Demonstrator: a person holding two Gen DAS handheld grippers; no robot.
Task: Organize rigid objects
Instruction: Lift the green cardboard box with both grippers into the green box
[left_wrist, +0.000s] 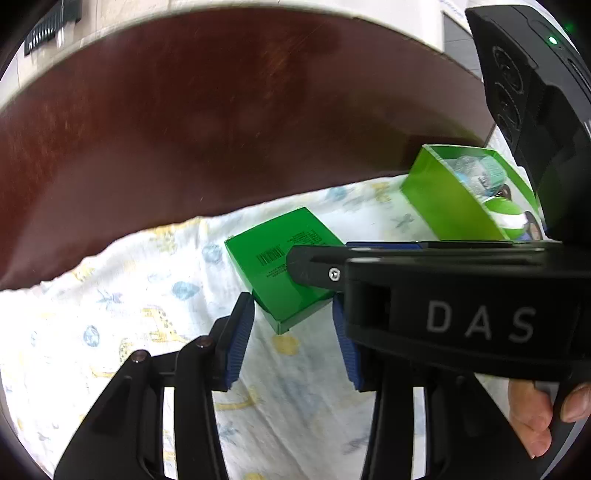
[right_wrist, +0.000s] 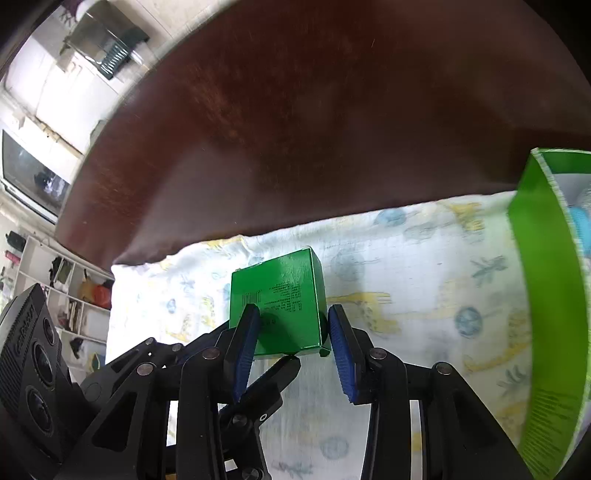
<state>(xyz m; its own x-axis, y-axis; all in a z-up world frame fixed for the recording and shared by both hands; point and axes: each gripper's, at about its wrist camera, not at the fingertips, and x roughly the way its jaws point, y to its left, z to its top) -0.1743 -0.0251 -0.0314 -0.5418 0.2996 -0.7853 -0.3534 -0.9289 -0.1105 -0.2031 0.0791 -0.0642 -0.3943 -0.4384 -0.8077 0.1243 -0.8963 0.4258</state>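
Observation:
A small dark green carton (left_wrist: 280, 266) (right_wrist: 279, 306) with printed text lies on a patterned white cloth (left_wrist: 129, 332) (right_wrist: 406, 302). My left gripper (left_wrist: 291, 332) is open, its blue pads on either side of the carton's near corner. My right gripper (right_wrist: 291, 339) is open too, its pads flanking the carton without clearly pressing it; it crosses the left wrist view (left_wrist: 461, 295) over the carton's right side. A light green open box (left_wrist: 454, 195) (right_wrist: 546, 295) holding several packaged items stands to the right.
The cloth lies on a dark brown wooden table (left_wrist: 221, 110) (right_wrist: 314, 129). A person's fingers (left_wrist: 535, 417) hold the right gripper. Shelves (right_wrist: 74, 288) and a screen (right_wrist: 33, 177) stand in the background at left.

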